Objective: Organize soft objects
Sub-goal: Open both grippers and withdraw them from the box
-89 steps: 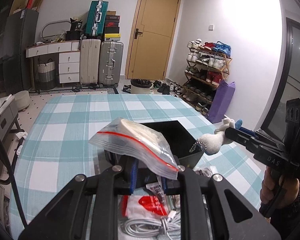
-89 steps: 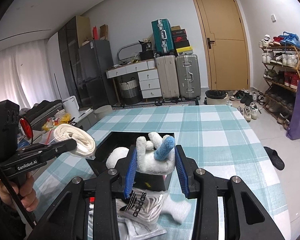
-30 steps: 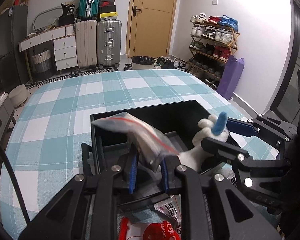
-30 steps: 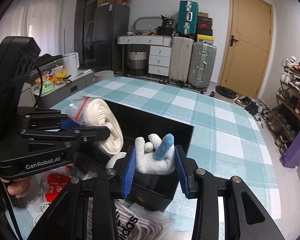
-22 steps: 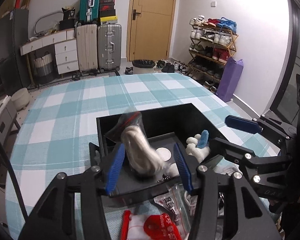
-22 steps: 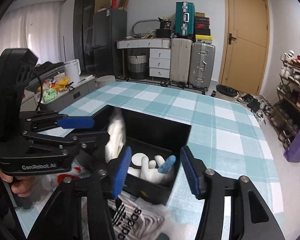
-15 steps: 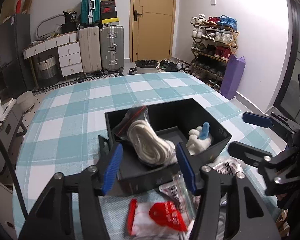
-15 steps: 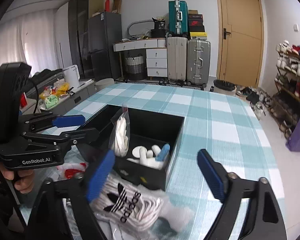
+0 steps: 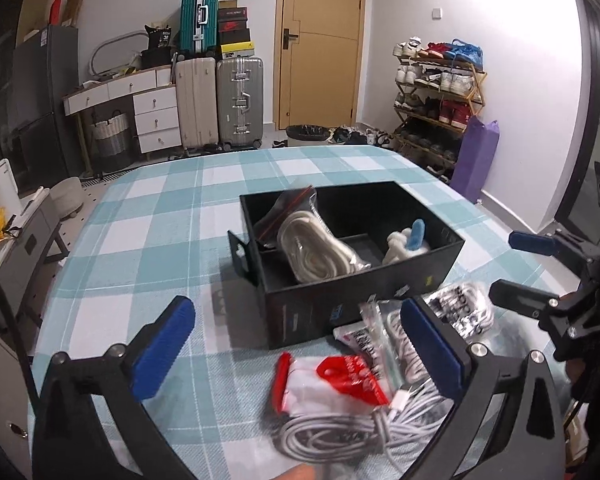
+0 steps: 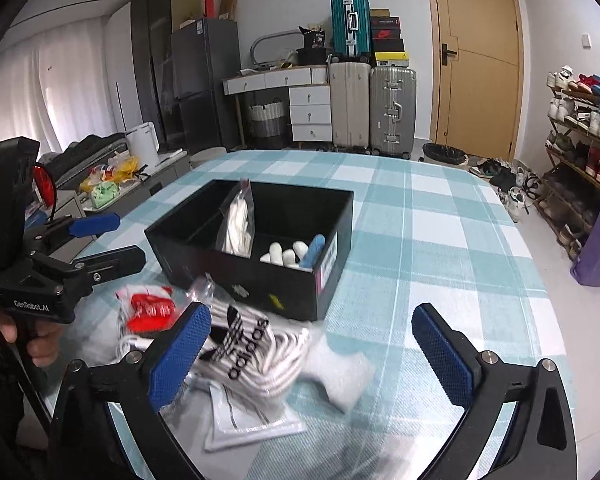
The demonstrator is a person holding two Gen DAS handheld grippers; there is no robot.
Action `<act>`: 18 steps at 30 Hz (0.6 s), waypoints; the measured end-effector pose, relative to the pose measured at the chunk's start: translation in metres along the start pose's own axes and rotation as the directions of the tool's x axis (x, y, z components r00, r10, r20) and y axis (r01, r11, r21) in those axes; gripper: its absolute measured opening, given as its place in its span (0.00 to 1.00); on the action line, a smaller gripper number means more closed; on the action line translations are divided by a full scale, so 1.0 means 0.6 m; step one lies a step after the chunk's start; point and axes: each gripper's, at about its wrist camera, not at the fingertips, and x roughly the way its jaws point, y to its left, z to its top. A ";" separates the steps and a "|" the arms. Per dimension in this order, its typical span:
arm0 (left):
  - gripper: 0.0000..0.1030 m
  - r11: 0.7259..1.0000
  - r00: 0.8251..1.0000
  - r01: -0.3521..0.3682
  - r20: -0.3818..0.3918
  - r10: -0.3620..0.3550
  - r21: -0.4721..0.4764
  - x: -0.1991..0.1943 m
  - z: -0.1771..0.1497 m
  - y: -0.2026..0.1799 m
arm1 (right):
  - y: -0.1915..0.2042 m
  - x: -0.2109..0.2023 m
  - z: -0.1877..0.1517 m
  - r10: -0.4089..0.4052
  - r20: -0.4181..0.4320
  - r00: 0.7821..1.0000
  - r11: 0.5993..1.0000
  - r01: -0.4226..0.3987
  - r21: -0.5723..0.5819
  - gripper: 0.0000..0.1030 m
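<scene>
On the checked tablecloth [image 9: 148, 236], as the left wrist camera sees it, sits a black box [image 9: 364, 292] with a wall down its middle. The bag of white rope [image 9: 316, 248] lies in the left part, its long side running from the far left corner toward the near wall, with the red zip end pointing up and away. The small white plush toy [image 9: 404, 244] sits in the right part, and its blue bit points up. The left gripper [image 9: 300, 344] has its blue pads spreading wide apart, and nothing is held between them. Below them, just in front of the box, lie a red and white packet [image 9: 332, 384] and a coil of white cable [image 9: 340, 436]. The right gripper [image 9: 516, 268] is at the right side, also empty. From the right wrist camera, the same box [image 10: 260, 280] is ahead, with the rope bag [image 10: 238, 222] standing up tall in it and the toy [image 10: 296, 256] near the closer right corner. The right gripper [image 10: 312, 356] is spreading wide too, holding nothing. Striped socks [image 10: 252, 356] lie on the cloth right by its left pad. The left gripper [image 10: 108, 240] is off to the left, held by a hand [image 10: 24, 340].
</scene>
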 end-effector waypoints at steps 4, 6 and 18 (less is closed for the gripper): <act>1.00 1.000 1.000 -0.005 -0.012 0.005 0.001 0.003 -0.009 0.005 | -0.003 0.003 -0.002 -0.018 -0.033 0.999 1.000 0.017 -0.016 0.99; 1.00 1.000 1.000 -0.005 -0.025 0.005 0.013 0.005 -0.013 0.004 | -0.005 0.003 -0.002 -0.021 -0.039 0.999 1.000 0.020 -0.019 0.99; 1.00 0.997 0.996 0.022 -0.089 -0.015 0.075 0.009 -0.027 -0.007 | 0.000 0.017 0.002 -0.024 -0.090 0.996 0.998 0.018 -0.063 0.99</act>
